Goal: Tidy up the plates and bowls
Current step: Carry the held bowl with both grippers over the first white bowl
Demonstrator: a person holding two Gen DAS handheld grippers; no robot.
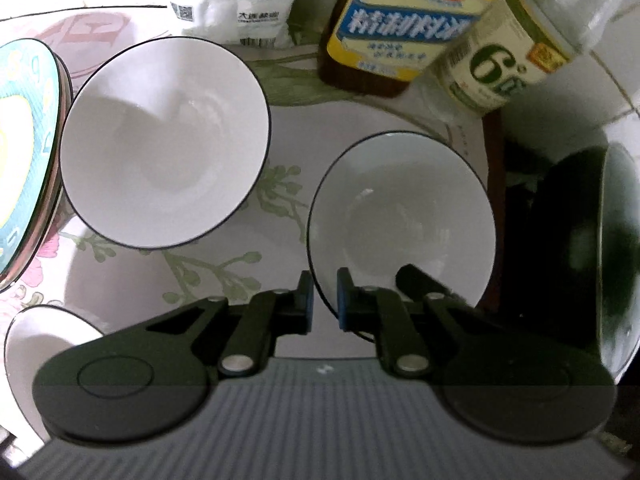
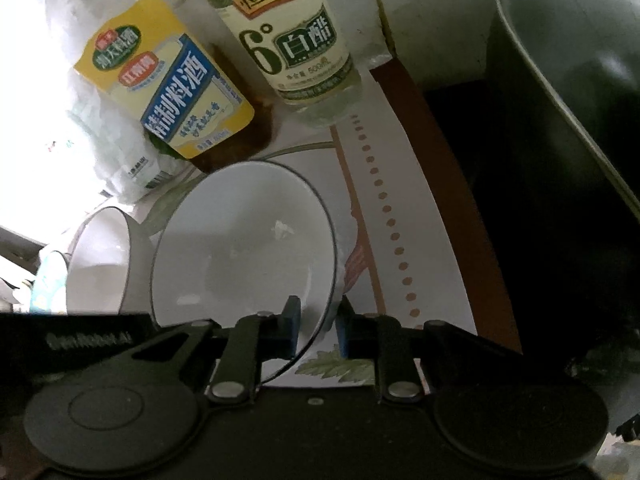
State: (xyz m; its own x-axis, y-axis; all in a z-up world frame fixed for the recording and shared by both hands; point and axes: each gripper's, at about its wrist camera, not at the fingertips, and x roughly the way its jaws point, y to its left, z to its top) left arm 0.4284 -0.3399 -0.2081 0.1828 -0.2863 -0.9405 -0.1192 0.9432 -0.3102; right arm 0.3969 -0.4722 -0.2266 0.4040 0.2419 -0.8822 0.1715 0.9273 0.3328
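"6°" on vinegar bottle [image 2: 296,44]

Two white bowls with thin dark rims stand upright and apart on the floral tablecloth: the left bowl [image 1: 166,142] and the right bowl [image 1: 402,220]. A stack of plates [image 1: 28,160] with a teal patterned face lies just beside the left bowl. A further white bowl [image 1: 44,344] shows partly at the lower left edge.

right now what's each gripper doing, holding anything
left gripper: closed on the rim of the white bowl.
right gripper: closed on the rim of the same white bowl.
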